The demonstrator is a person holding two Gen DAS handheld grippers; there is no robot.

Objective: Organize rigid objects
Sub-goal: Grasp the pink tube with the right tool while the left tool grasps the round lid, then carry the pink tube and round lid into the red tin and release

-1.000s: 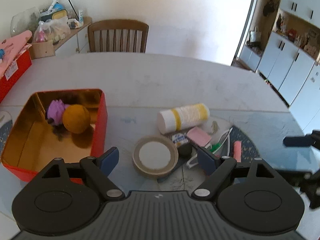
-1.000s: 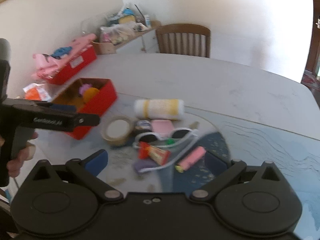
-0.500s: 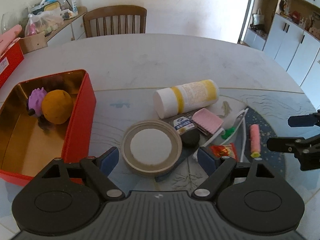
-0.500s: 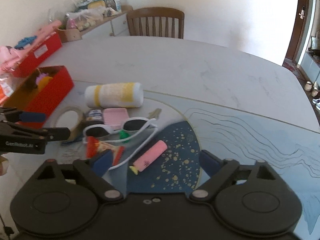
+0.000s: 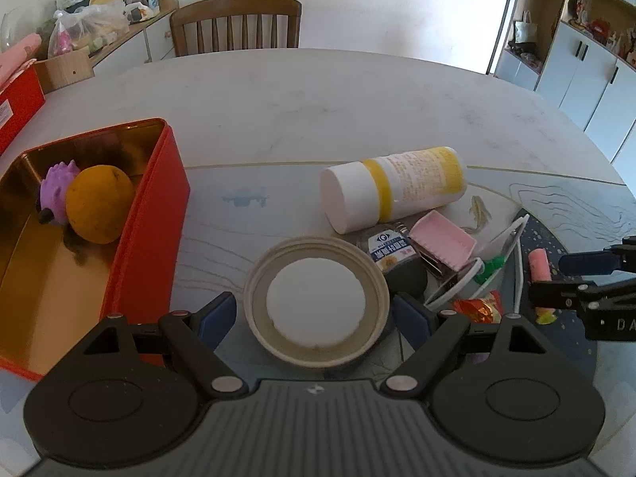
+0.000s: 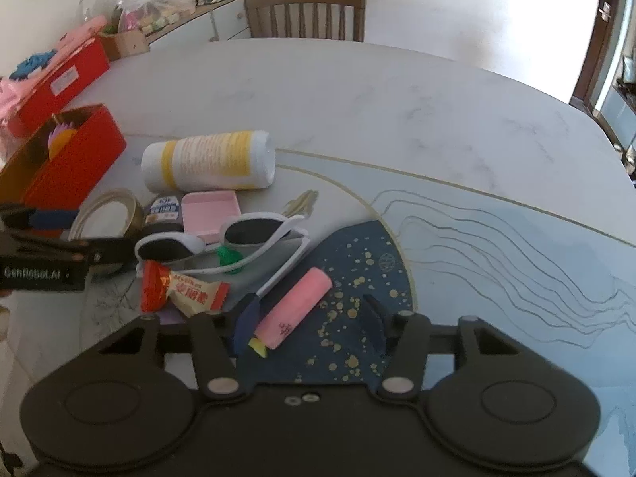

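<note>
The right gripper [image 6: 308,324] hangs low over the counter [image 6: 357,91] with its jaws apart, a pink tube [image 6: 296,307] lying between them. White sunglasses [image 6: 222,238] rest beside a candy wrapper [image 6: 179,288]. Behind lies a yellow-and-white bottle [image 6: 208,167], and a red tin [image 6: 59,159] stands at left.

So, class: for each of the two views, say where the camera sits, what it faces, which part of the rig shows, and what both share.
Left wrist: sits on the left tool, open, facing the tape roll and red tin; the right tool shows at the right edge.
Right wrist: sits on the right tool, open, facing the pink tube.
Both share: white bottle, sunglasses, wooden chair.
</note>
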